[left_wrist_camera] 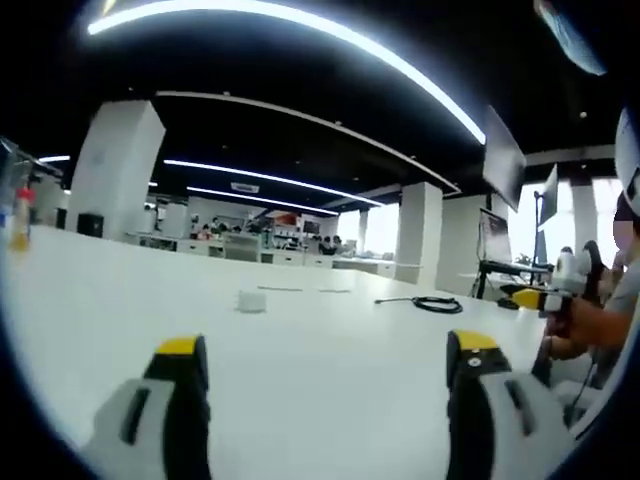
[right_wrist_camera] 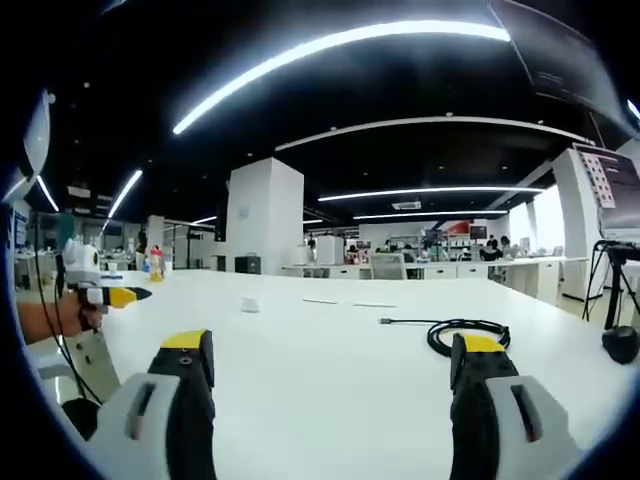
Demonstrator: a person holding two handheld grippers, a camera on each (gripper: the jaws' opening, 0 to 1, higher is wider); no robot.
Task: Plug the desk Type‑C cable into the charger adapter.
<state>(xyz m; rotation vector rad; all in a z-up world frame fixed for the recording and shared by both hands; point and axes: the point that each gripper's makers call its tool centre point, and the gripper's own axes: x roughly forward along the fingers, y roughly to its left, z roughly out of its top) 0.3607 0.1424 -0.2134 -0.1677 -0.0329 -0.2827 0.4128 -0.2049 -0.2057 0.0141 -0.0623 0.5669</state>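
Holding both tools low over the white surface (right_wrist_camera: 330,380), you have each claw spread wide with nothing between its jaws: the left claw (left_wrist_camera: 330,385) and the right claw (right_wrist_camera: 335,385) both sit at 6 o'clock in their own views, apparently poised before any reach. Farther out, the coiled black Type-C cable (right_wrist_camera: 465,335) lies at about 3 o'clock in the right gripper view, its free end trailing toward the middle, so the right claw looks best placed to take it. Beyond that, a small white block, likely the charger adapter (left_wrist_camera: 252,300), rests near centre in the left gripper view, well apart from the cable. At the far edge stands a small bottle (left_wrist_camera: 20,218) at 9 o'clock.
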